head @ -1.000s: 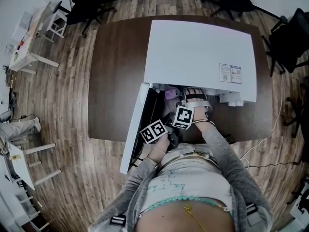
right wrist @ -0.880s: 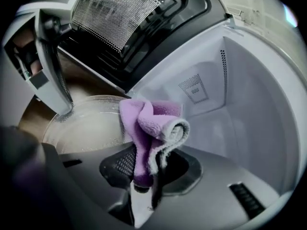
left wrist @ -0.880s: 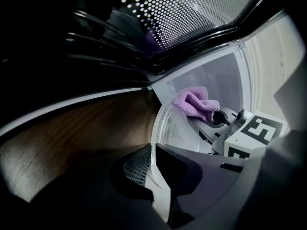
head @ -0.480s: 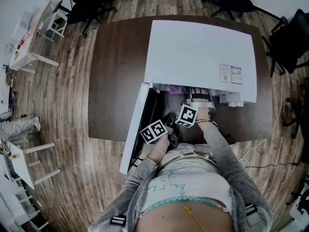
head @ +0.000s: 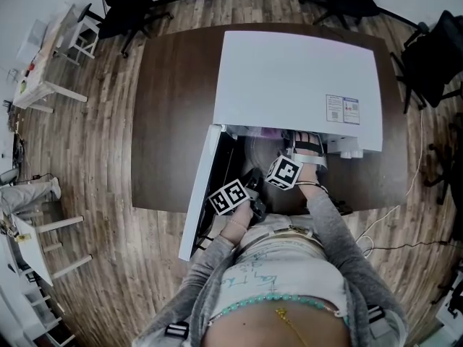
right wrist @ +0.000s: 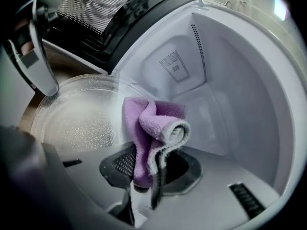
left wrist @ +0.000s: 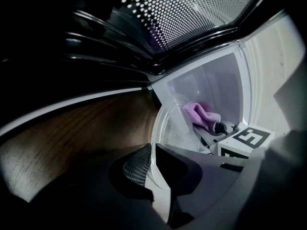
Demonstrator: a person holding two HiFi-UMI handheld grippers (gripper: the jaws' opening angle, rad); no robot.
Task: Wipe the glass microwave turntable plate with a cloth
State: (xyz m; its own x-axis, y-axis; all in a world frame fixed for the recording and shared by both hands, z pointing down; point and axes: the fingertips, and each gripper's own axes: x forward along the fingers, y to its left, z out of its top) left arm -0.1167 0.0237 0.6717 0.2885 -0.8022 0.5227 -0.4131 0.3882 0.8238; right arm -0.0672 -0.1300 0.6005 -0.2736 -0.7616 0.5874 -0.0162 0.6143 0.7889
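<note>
The glass turntable plate [right wrist: 79,116] lies in the open microwave, its near rim [left wrist: 160,128] sticking out towards me. My left gripper [left wrist: 151,169] is shut on that rim, and its finger [right wrist: 41,68] shows at the plate's left edge in the right gripper view. A folded purple cloth [right wrist: 146,128] is pinched in my right gripper [right wrist: 144,178], which is shut on it and holds it over the plate's right part. From the left gripper view the cloth [left wrist: 201,115] rests at the plate's far side. In the head view both marker cubes [head: 230,197] [head: 283,172] sit at the microwave's mouth.
The white microwave [head: 296,85] stands on a dark brown table [head: 173,107]. Its door [head: 199,194] hangs open on the left. White cavity walls [right wrist: 225,80] close in behind and to the right of the cloth. Office chairs [head: 123,6] stand round the table.
My right gripper has carried the cloth to the right across the plate and rolled a little. The left gripper has kept still on the plate's rim.
</note>
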